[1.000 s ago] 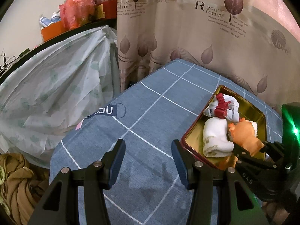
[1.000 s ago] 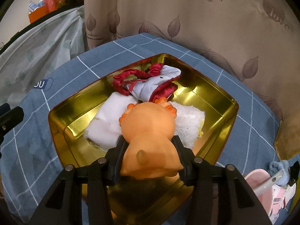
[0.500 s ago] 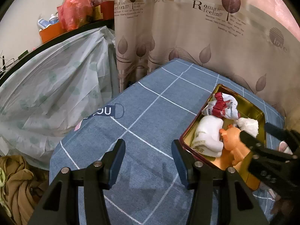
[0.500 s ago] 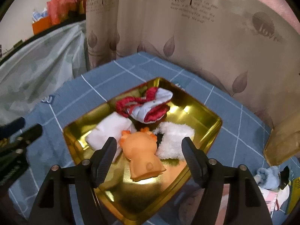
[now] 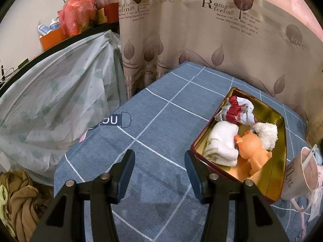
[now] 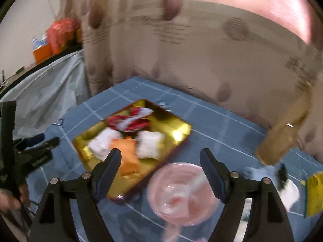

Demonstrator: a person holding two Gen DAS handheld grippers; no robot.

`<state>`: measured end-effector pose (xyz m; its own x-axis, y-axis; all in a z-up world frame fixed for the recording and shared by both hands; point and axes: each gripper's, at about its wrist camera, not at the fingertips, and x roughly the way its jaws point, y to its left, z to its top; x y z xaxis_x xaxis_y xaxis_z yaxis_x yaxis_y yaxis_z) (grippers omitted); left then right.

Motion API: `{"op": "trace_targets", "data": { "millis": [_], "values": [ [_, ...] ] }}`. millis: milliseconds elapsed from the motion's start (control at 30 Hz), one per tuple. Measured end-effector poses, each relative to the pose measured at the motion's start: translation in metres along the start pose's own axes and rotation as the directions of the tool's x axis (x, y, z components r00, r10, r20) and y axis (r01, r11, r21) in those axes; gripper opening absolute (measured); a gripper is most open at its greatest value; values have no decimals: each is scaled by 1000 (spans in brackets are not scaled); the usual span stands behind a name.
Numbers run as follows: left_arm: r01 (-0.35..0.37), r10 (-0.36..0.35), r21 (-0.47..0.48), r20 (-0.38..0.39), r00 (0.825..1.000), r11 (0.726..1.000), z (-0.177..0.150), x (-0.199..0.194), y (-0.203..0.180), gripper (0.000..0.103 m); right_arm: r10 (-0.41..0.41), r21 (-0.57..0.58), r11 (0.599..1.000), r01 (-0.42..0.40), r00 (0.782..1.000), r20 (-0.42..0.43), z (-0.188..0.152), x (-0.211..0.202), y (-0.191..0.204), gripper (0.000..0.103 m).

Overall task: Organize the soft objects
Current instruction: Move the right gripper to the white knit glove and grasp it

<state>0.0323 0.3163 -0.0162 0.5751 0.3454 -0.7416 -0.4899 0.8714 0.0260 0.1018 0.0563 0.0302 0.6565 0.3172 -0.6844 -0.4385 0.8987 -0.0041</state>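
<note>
Right gripper (image 6: 160, 166) spread and empty, gold metal tray (image 6: 182, 128) with orange rubber toy (image 6: 127, 156) just ahead-left, small pale-blue soft item (image 6: 262, 170) on blue checked cloth (image 6: 222, 121) off to right, nearer this claw; left gripper (image 5: 159, 167) also spread, idle.

beige curtain (image 5: 201, 40) with brown leaf print and script lettering fills upper centre and right of frame. pale wall (image 5: 30, 10) at upper left. dark shelf edge (image 5: 60, 44) slants across upper left, holding orange box (image 5: 50, 39) and red plastic bag (image 5: 77, 16). translucent plastic sheet (image 5: 50, 100) with faint green pattern drapes at left. blue-grey checked cloth (image 5: 151, 125) covers surface at centre. brown fabric heap (image 5: 20, 201) at lower left. dim indoor light.
</note>
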Motion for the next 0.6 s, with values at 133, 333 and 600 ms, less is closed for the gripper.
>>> {"op": "trace_targets", "data": {
  "millis": [133, 333, 600],
  "values": [
    [-6, 6, 12, 3, 1000, 1000, -1, -1, -3, 52, -107, 55, 993, 106, 994, 8, -14, -19, -55, 79],
    [-13, 12, 32, 9, 1000, 999, -2, -3, -8, 52, -298, 176, 937, 301, 954, -47, -50, -40, -158, 81],
    [-21, 21, 67, 7, 1000, 998, -5, -2, -15, 52, -445, 327, 817, 475, 880, -165, -111, -65, -272, 87]
  ]
}}
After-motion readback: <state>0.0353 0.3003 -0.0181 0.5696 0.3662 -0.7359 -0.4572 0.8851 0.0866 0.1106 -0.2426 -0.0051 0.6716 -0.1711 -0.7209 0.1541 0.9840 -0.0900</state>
